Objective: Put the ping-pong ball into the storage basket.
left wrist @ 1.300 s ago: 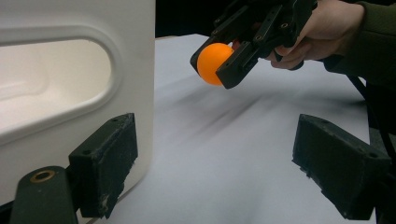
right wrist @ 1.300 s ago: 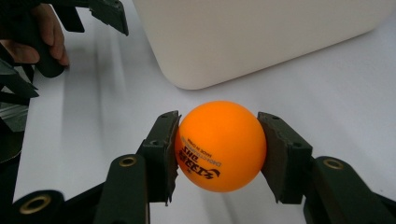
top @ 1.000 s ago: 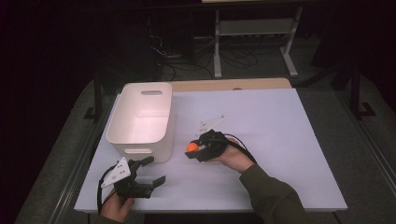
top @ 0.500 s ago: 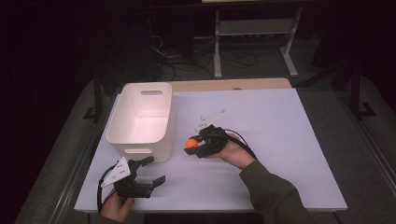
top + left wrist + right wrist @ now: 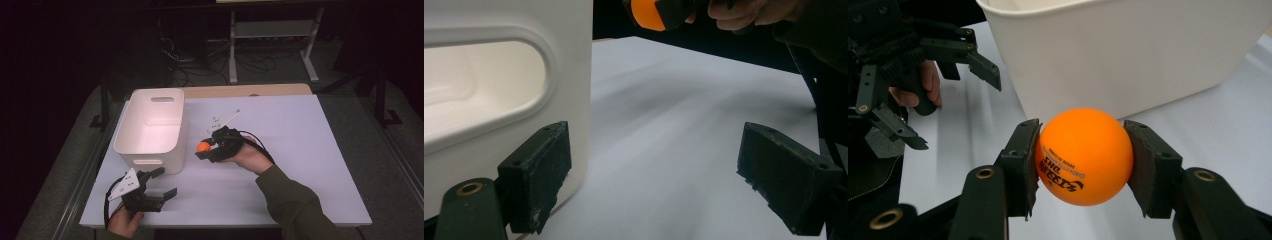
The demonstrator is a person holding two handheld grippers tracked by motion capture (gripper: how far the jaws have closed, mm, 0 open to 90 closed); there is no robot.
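Orange ball clamped between the two black pads of the right tongs, printed lettering turned downward in the right gripper view. Lifted clear of the white desk, just beside the near right wall of the white bin, roughly level with the upper part of that wall and not yet above the rim. Pickup judged done: both pads pressed against the sides of the ball, nothing underneath it. Also visible at the top edge of the left gripper view, held aloft in the far tongs.

Left tongs spread wide apart, nothing between the jaws, parked low at the near left corner of the desk, just in front of the bin's handle cutout; one pad close against the bin's outer wall, whether touching cannot be told.

Bin interior pale and apparently bare as far as the high view reaches. Remaining, by judgement: carry the ball up and over the rim, centre it above the opening, release. Roughly halfway: grasp and lift complete, transfer and drop outstanding.
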